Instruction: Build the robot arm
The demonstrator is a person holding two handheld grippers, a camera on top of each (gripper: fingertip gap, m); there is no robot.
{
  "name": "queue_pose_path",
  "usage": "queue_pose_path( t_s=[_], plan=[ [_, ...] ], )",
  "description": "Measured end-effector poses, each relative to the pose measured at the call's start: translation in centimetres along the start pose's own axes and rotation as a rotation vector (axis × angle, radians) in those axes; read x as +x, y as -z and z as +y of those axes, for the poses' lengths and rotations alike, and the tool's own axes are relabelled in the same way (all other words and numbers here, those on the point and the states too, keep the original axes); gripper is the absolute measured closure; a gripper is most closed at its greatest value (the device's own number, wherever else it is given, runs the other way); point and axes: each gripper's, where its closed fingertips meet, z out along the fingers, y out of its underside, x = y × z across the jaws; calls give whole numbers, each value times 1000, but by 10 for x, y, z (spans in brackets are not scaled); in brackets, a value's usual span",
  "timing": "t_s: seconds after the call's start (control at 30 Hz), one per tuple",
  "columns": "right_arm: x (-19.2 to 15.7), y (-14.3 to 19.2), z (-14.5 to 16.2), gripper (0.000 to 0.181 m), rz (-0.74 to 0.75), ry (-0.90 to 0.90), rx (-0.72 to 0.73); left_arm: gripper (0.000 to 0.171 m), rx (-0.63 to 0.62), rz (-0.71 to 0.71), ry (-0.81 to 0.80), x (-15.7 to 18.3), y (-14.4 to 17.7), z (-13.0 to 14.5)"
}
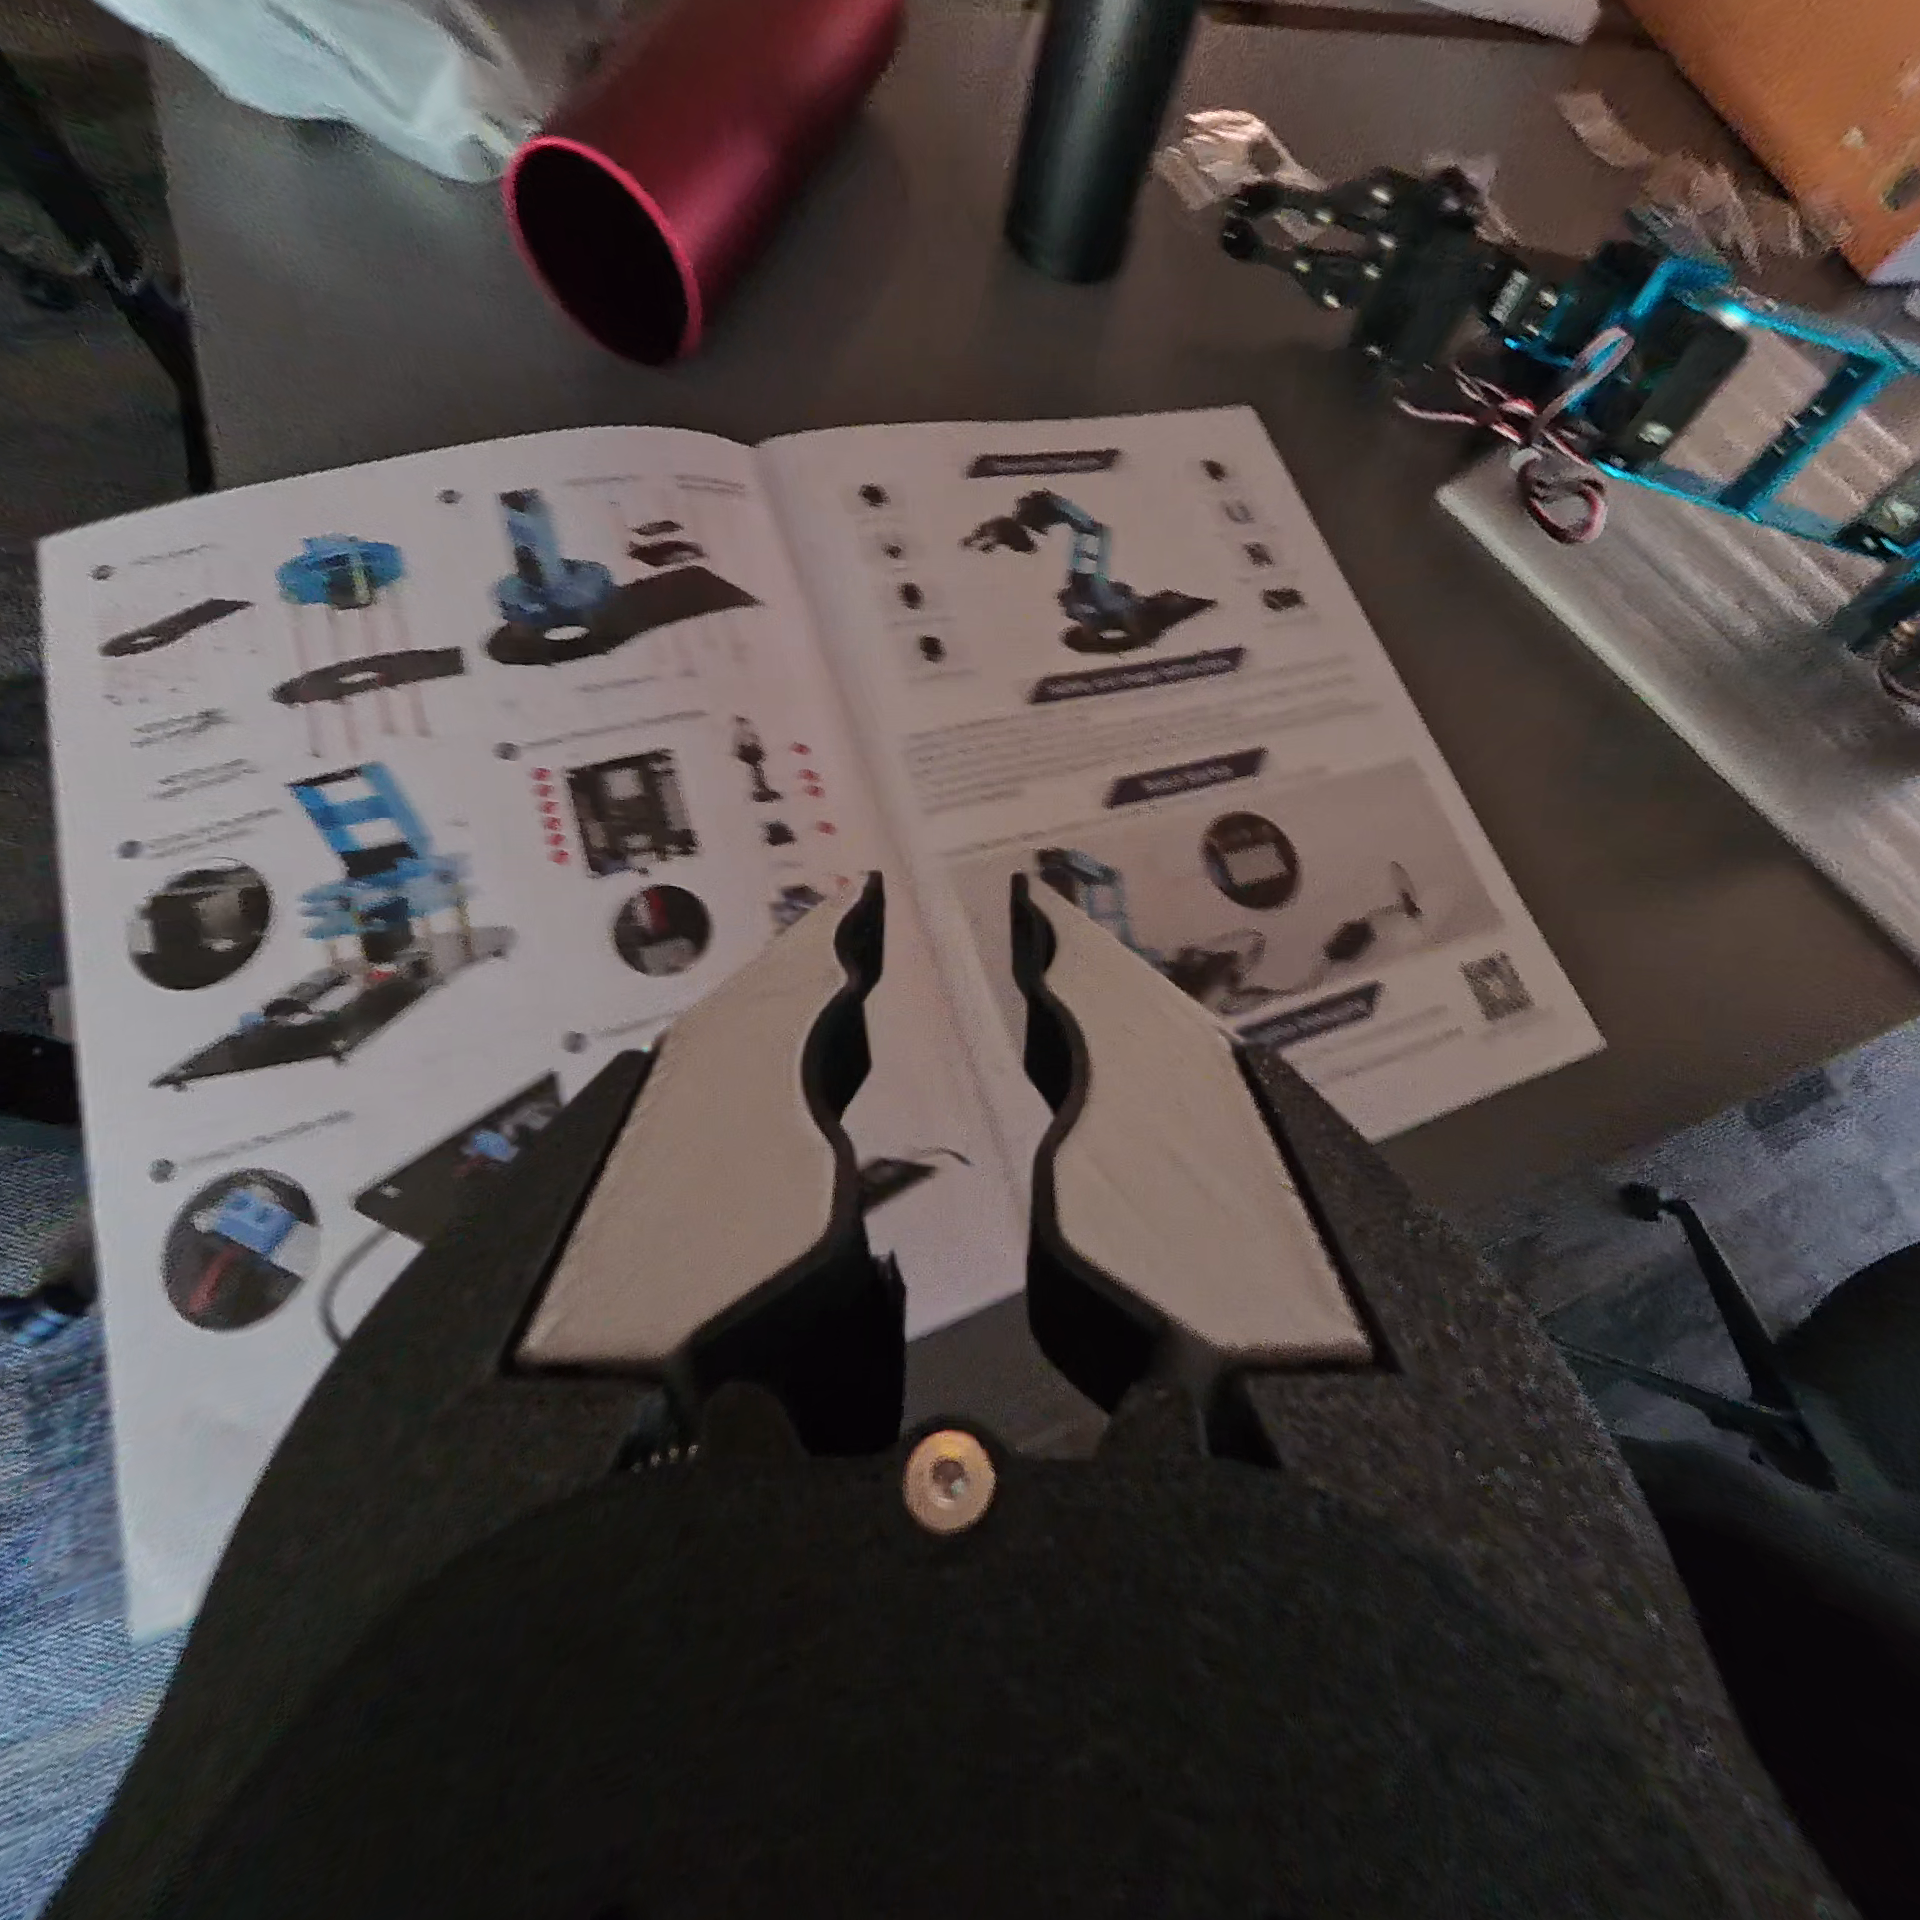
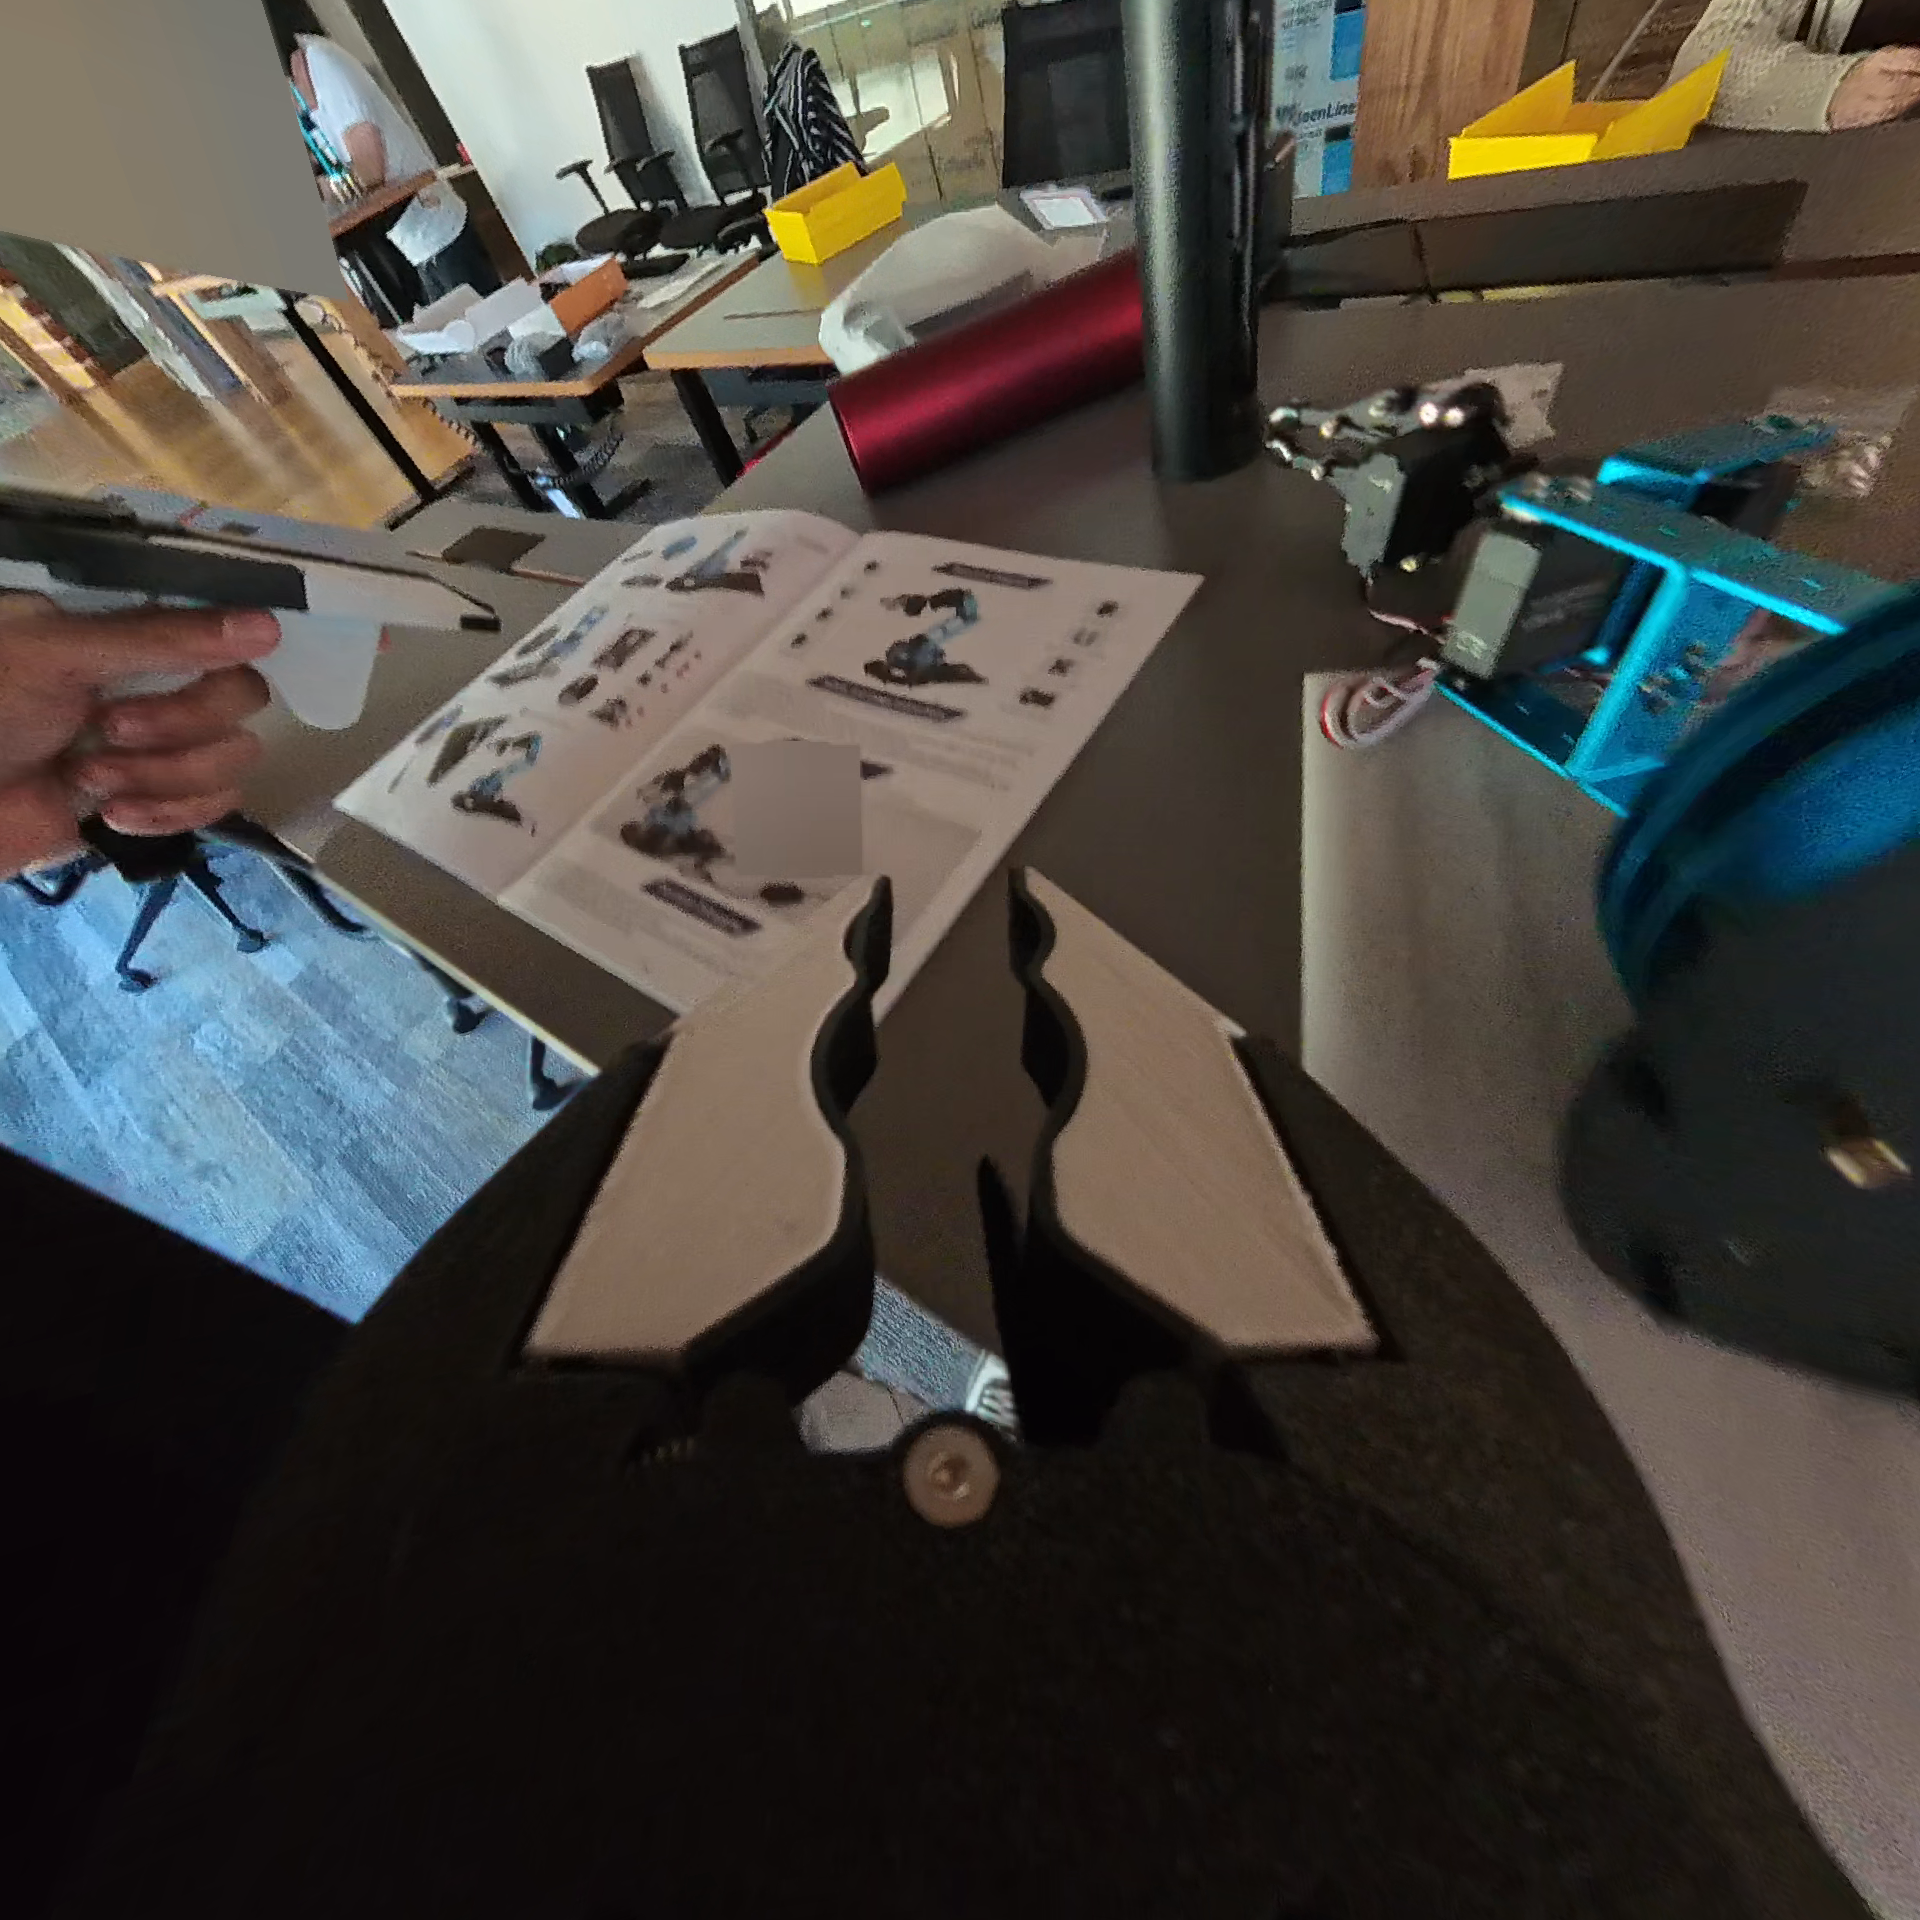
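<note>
Open office, dark table [image 1: 935, 343]: an open instruction booklet [image 1: 644, 790] lies flat near the front edge, with a red tube [image 1: 665, 197] on its side and an upright black cylinder [image 1: 1091, 156] behind it, and a blue-and-black robot arm kit [image 1: 1621, 353] on a grey board [image 1: 1704, 665] to the right. Left claw [image 1: 948, 894] hovers over the booklet's lower centre, narrowly parted, empty, not touching. Right claw [image 2: 951, 894] hangs just past the booklet's near corner, likewise narrowly parted and empty, beside the board's left edge; bare table lies between booklet and board.

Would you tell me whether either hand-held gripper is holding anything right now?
Nothing is held: the left hand-held gripper and right hand-held gripper are both open above the booklet.
</note>
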Motion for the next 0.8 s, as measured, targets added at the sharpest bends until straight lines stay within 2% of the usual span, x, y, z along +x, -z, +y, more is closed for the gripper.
queue_pose_path(
  t_s=[0.17,0.33,0.57,0.8],
  plan=[
    [-15,-63,-13,160,-22,-11,-64,149,-36,4,0,-53,-25,-9],
    [-24,-103,-16,159,-35,-26,-125,149,-54,26,21,-91,-44,-18],
    [-26,-130,-18,159,-29,-27,-176,149,-76,123,52,-96,-61,-22],
    [-20,-142,-20,159,-22,-26,-197,149,-77,158,69,-94,-71,-26]
  ],
)
